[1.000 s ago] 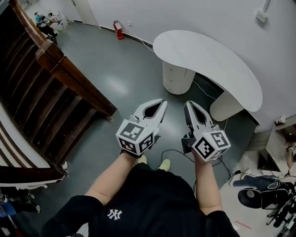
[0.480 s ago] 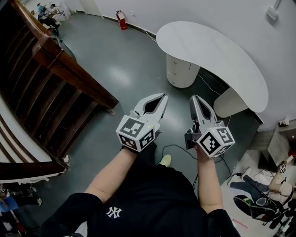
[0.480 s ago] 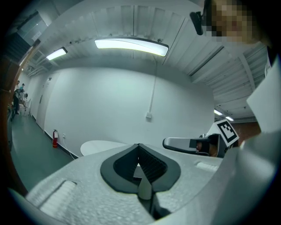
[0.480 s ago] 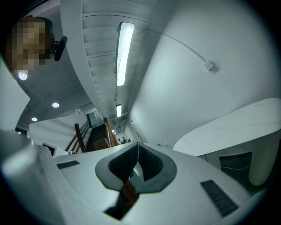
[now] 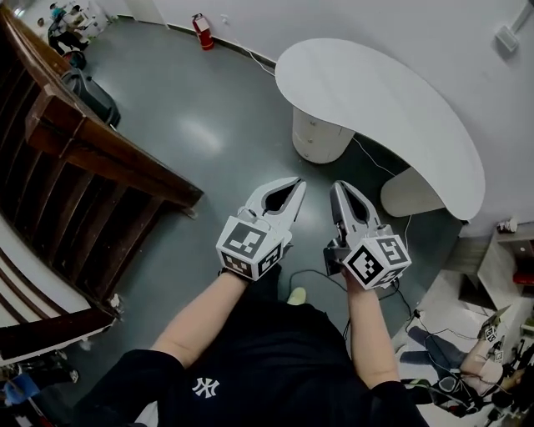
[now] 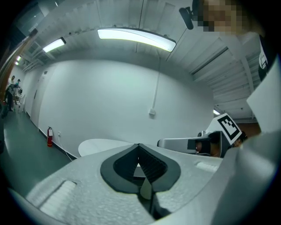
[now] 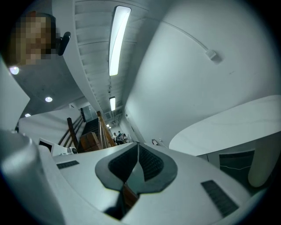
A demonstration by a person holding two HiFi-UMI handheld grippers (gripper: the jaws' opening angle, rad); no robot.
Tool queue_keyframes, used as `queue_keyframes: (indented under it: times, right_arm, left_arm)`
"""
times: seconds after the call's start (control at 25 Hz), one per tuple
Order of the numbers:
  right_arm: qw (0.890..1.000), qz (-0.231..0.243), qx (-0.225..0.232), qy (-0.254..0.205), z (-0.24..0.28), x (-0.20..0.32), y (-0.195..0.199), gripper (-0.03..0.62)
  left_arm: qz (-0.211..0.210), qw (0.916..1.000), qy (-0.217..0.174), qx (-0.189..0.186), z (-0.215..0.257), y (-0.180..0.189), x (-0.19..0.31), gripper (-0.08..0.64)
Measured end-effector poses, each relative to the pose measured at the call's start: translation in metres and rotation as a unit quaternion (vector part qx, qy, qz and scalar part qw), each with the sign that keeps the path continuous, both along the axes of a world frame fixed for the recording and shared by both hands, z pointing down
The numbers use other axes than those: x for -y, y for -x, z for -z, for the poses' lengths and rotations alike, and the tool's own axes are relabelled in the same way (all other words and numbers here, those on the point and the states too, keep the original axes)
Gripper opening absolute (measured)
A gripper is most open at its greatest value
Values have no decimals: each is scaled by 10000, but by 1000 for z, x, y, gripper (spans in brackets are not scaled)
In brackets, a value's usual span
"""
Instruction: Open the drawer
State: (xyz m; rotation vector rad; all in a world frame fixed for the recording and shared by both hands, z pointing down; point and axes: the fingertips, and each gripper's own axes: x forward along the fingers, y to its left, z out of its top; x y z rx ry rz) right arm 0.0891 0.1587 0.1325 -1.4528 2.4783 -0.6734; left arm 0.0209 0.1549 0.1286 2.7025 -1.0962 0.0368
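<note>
1. My left tool [image 5: 294,183] is shut tight. Its two jaws touch at the tips, and there is nothing between them.
2. My right tool [image 5: 340,186] is shut too. Its jaws are pressed together and it holds nothing.
3. The two tools are side by side in front of me, close but not touching. Both are up in the air over the floor [image 5: 209,125] and point out toward the counter [image 5: 375,96].
4. Under the tools, a thin black cable [image 5: 313,273] lies on the grey floor. The tip of my shoe [image 5: 296,294] peeks out beside it.
5. The counter is white and curved like a bean. It stands past the tools, next to the white wall [image 5: 400,25].
6. The drawer [image 5: 317,136] is in the round white stand [image 5: 325,156] under the counter, at the end nearer the stairs. It looks pushed all the way in. It is well apart from both tools, and neither one touches it.
7. A second white leg [image 5: 409,192] holds up the other end of the counter.
8. A dark wooden stair rail [image 5: 108,142] runs along my left side.
9. Far off by the wall stands a red fire extinguisher [image 5: 200,32].
</note>
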Motion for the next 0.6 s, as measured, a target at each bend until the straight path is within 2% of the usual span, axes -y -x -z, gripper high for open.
queue_keyframes:
  times: [0.36, 0.6]
  right_arm:
    - [9977, -560, 254, 288, -40, 103, 19, 18]
    - [9914, -856, 729, 670, -88, 150, 21, 18]
  left_arm:
    - [-304, 9995, 52, 39, -33, 18, 103, 8]
    - [-373, 9992, 97, 42, -67, 19, 149, 8]
